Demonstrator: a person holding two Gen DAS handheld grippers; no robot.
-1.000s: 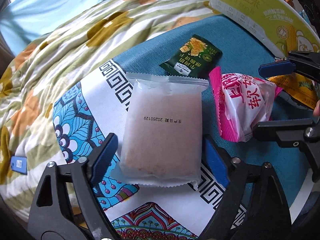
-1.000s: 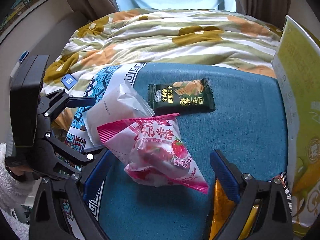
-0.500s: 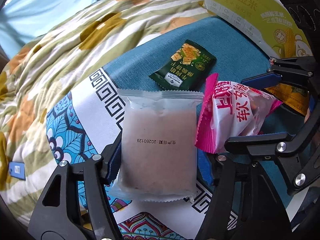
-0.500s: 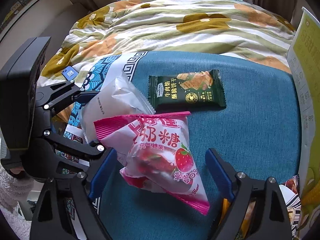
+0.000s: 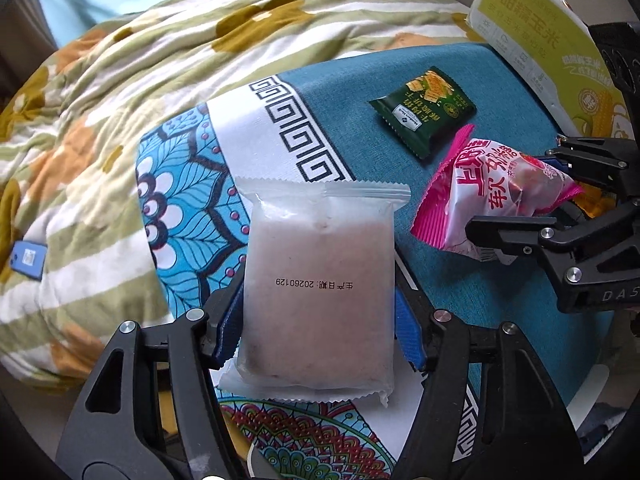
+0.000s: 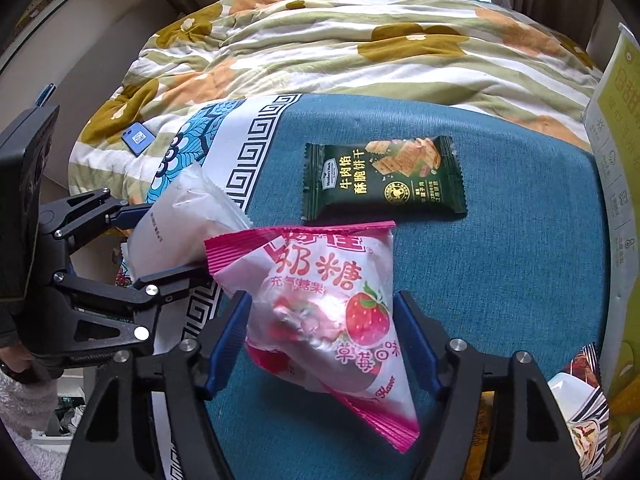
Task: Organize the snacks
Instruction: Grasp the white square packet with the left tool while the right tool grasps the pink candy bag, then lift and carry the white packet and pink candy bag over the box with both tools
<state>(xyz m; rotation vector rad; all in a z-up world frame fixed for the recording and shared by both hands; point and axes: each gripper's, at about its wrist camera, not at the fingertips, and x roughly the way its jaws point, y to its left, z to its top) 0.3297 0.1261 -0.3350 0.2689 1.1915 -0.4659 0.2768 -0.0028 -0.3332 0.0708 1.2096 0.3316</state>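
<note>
A translucent white packet (image 5: 320,248) with pale pink filling sits between my left gripper's (image 5: 320,320) blue pads, which press on both its sides. From the right wrist view, that left gripper (image 6: 160,240) holds the same packet (image 6: 184,216) at the left. My right gripper (image 6: 320,332) is closing its jaws on a pink strawberry candy bag (image 6: 320,280), with both pads against the bag. In the left wrist view the right gripper (image 5: 532,196) pinches the pink bag (image 5: 480,196). A dark green cracker packet (image 6: 384,180) lies flat on the teal cloth (image 6: 500,280), beyond both grippers.
A yellow-green corn box (image 6: 616,160) stands along the right edge. More snack wrappers (image 6: 580,400) lie at the lower right. A floral quilt (image 6: 340,40) bunches behind the cloth, with a small blue card (image 6: 136,138) on it. A patterned white and blue border (image 5: 260,128) covers the left.
Both grippers' jaws have narrowed from wide open onto their packets. The left gripper with the white packet has drawn a little apart from the pink bag.
</note>
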